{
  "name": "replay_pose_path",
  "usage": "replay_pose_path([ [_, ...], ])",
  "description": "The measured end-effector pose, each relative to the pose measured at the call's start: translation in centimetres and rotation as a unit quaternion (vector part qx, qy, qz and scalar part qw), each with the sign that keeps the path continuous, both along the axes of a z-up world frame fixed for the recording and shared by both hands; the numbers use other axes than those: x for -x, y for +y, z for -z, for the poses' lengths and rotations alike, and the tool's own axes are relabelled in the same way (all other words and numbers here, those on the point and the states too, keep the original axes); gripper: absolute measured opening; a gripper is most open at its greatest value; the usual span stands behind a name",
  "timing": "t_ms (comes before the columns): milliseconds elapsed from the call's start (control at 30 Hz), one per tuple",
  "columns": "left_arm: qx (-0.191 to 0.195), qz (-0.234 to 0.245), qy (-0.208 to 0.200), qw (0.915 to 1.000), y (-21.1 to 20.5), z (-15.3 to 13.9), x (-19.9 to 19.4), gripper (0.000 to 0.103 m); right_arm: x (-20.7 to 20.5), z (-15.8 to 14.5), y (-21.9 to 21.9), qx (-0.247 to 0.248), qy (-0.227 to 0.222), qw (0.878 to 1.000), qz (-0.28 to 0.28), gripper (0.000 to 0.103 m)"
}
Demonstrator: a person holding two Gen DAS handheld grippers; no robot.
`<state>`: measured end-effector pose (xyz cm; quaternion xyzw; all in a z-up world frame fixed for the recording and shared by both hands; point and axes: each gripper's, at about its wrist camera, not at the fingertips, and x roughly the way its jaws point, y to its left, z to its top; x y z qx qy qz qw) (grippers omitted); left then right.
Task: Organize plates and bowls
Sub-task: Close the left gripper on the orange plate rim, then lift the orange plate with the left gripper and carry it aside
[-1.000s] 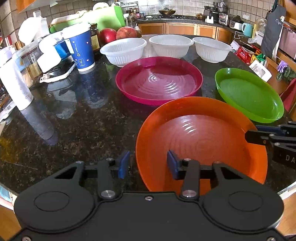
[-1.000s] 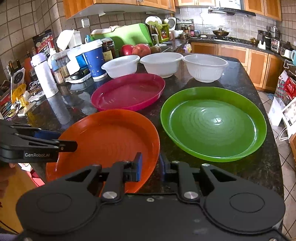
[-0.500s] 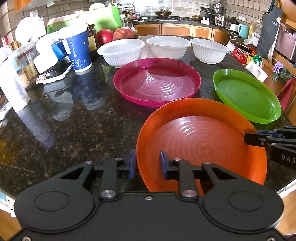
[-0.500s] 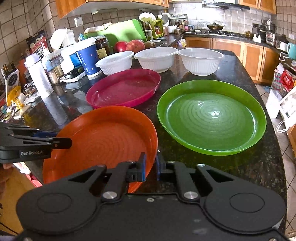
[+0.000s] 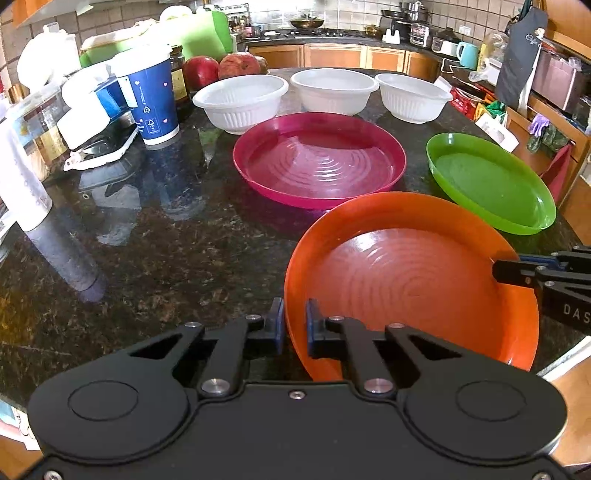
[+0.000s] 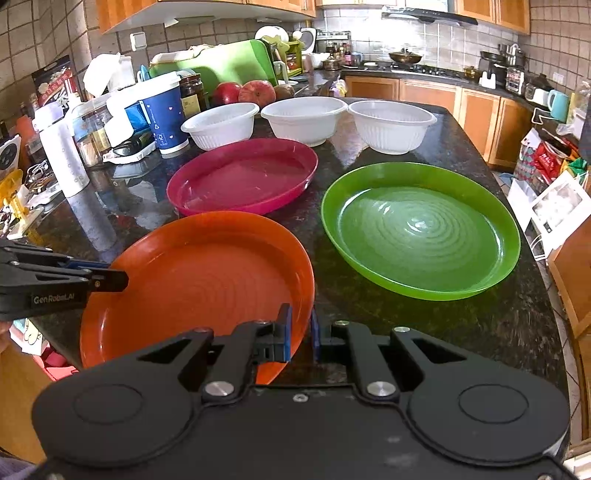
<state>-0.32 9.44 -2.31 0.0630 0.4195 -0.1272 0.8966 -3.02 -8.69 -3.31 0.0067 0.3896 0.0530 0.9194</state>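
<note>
Since a second ago our left gripper (image 5: 294,325) has closed its jaws onto the orange plate (image 5: 410,280) rim; our right gripper (image 6: 300,330) pinches the opposite rim. The plate sits on the dark stone counter (image 5: 166,251) near its edge. Only the right view shows cupboards (image 6: 122,11) overhead.

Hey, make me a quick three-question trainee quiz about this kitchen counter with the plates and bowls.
1. True or false: both grippers grip the orange plate.
2. How many white bowls stand behind the plates?
3. Which plate lies nearest the blue cup: A green, B pink, C orange?

Key: 1 true: the left gripper and the right gripper each clamp its rim. 2 three. 3 B, the pink plate.
</note>
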Motion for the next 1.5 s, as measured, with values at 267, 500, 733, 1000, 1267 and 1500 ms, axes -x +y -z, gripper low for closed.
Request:
replay_pose_path([
  [267,-0.001,0.005,-0.010,0.9999,3.2,-0.7,0.2,0.015,0.2,-0.6,3.6,0.007,-0.005,1.000,0.004,0.013],
  [500,-0.010,-0.013,-0.018,0.9997,7.5,-1.3,-0.3,0.015,-0.9,-1.2,8.2,0.007,-0.015,1.000,-0.010,0.013],
  [733,-0.024,-0.037,-0.027,0.9987,12.3,-1.7,-1.5,0.015,-3.5,-1.3,13.6,0.001,-0.021,0.999,-0.035,0.013],
  [1000,-0.036,-0.048,-0.026,0.9979,16.4,-1.3,-3.2,0.015,-6.1,-0.4,18.2,-0.004,-0.012,0.999,-0.045,0.013],
  [1267,-0.039,-0.037,-0.022,0.9983,18.5,-0.7,-4.6,0.015,-7.6,0.5,20.1,-0.010,0.002,1.000,-0.030,0.013],
  [1500,-0.035,-0.029,-0.013,0.9989,19.3,-0.2,-5.7,0.015,-8.6,1.0,21.1,-0.005,0.007,1.000,-0.017,0.013],
])
